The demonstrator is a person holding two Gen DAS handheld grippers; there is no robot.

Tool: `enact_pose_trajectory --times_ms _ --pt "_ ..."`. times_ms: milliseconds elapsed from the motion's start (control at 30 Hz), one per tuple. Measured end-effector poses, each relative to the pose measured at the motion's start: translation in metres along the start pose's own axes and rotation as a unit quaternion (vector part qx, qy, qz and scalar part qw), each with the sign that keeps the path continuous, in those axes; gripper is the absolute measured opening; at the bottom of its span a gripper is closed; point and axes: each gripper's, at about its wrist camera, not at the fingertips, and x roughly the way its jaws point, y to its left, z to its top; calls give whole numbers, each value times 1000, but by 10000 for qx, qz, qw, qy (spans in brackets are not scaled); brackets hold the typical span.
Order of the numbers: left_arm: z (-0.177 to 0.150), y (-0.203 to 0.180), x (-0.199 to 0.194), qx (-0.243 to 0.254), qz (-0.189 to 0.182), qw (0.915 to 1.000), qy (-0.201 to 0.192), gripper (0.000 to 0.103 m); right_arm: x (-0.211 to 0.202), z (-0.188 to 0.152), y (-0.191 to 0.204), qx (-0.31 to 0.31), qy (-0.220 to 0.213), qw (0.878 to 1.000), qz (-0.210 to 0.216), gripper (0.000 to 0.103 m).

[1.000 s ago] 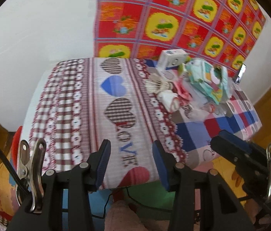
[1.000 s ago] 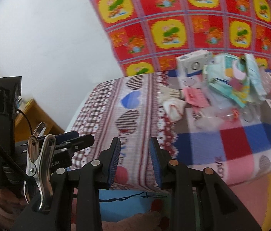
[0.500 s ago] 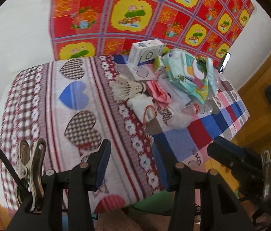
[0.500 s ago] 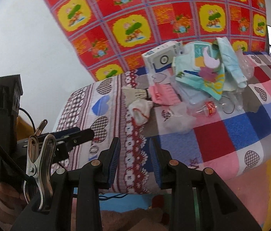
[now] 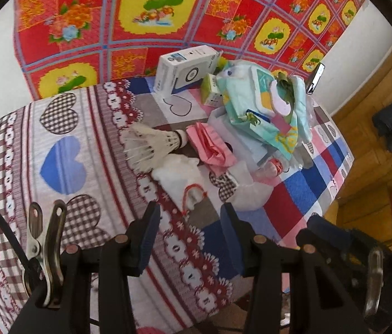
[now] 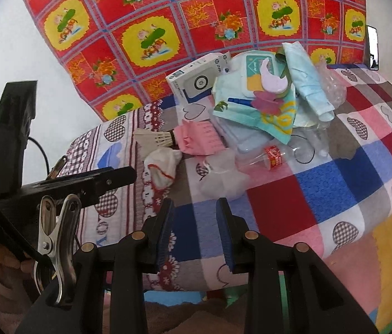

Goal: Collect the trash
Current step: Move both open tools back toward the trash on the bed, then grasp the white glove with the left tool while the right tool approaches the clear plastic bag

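The trash point(image 5: 240, 128) lies heaped by the table's point(image 5: 65, 167) far edge: a white box point(image 6: 196, 83) marked "hp", a shuttlecock point(image 5: 151, 142), pink paper point(image 5: 212, 144). The cloth reads "LOVE". Both the left gripper point(image 5: 187, 217) and the right gripper point(image 6: 193, 214) hang spread and empty above the near edge.

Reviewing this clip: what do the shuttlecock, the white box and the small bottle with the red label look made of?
Shuttlecock: white feathers, going by the splayed quills, though plastic is possible; dark band at the base. White box: printed cardboard, matte, crisp folded edges. Small bottle: clear plastic, glossy and see-through, lying on its side.
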Motion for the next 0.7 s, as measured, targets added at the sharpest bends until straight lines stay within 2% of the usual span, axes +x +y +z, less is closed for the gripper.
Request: enact_pose_trajectory --times_ms 267,700 --pt "17 -11 32 -77 291 9995 115 47 12 13 -22 35 130 9999 70 33" --pt "22 -13 67 -267 795 9961 290 47 35 26 -55 90 409 9987 286 34"
